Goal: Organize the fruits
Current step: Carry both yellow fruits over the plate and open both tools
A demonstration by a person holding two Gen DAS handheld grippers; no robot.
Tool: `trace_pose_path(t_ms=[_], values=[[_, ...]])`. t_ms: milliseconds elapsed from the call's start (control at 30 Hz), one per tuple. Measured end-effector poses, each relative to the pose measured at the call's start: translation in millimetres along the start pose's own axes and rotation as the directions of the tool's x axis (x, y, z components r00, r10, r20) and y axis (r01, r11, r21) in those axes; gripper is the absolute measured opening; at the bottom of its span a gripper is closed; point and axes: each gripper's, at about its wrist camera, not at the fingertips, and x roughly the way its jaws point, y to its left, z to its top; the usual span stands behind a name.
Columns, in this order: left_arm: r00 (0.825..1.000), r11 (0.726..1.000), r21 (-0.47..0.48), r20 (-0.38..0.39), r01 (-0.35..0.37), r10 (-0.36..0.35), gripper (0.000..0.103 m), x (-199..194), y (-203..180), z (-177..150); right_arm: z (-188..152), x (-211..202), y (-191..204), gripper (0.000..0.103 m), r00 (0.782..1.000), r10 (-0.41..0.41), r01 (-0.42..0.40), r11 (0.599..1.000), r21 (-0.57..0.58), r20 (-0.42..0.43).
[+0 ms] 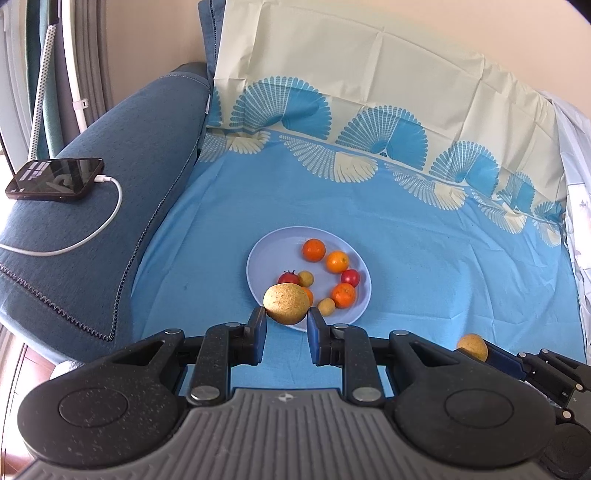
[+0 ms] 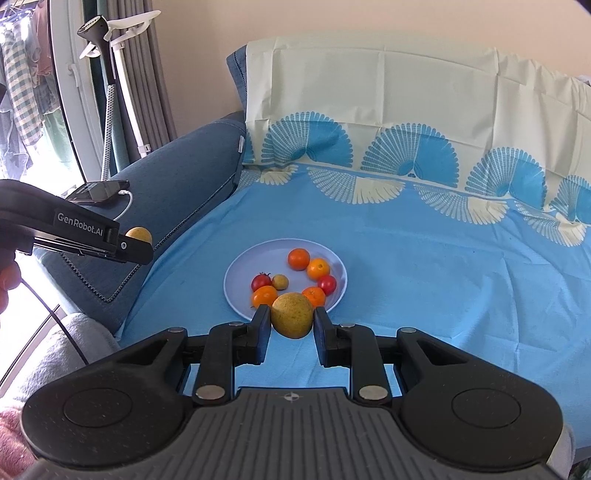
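My left gripper [image 1: 287,316] is shut on a speckled yellow-brown fruit [image 1: 286,300], held just above the near rim of a pale blue plate [image 1: 264,254]. The plate lies on a blue sheet [image 1: 443,266] and carries several oranges [image 1: 314,250], two red tomatoes [image 1: 350,277] and small yellow fruits [image 1: 327,307]. My right gripper [image 2: 291,314] is shut on a yellow-green fruit [image 2: 292,313] over the plate's [image 2: 255,258] near edge. Each gripper also shows in the other view: the right gripper [image 1: 493,356] at the lower right and the left gripper [image 2: 138,245] at the left, each with its fruit.
A phone [image 1: 55,180] on a white charging cable [image 1: 110,221] rests on the blue sofa arm [image 1: 110,155] at the left. The patterned sheet runs up the backrest [image 1: 369,66]. A garment steamer [image 2: 98,33] and curtains stand at the far left.
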Motion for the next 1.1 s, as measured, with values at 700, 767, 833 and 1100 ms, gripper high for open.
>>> trace_pose_path(t_ms=[700, 767, 833, 1100], values=[[0.986, 0.998, 0.049, -0.157, -0.044, 0.051, 0.026, 169, -8, 57, 34, 155, -18, 0.026, 0.993, -0.006, 0.002, 0.999, -0.032, -0.121], [0.983, 0.997, 0.055, -0.173, -0.049, 0.058, 0.026, 184, -7, 60, 35, 169, -20, 0.026, 0.991, -0.007, 0.003, 0.999, -0.033, -0.133], [0.980, 0.997, 0.059, -0.187, -0.052, 0.063, 0.026, 197, -6, 62, 35, 183, -22, 0.026, 0.989, -0.008, 0.004, 1.000, -0.031, -0.146], [0.971, 0.994, 0.077, -0.223, -0.071, 0.087, 0.029, 233, 1, 61, 32, 221, -23, 0.026, 0.981, -0.005, -0.007, 0.998, -0.065, -0.192]])
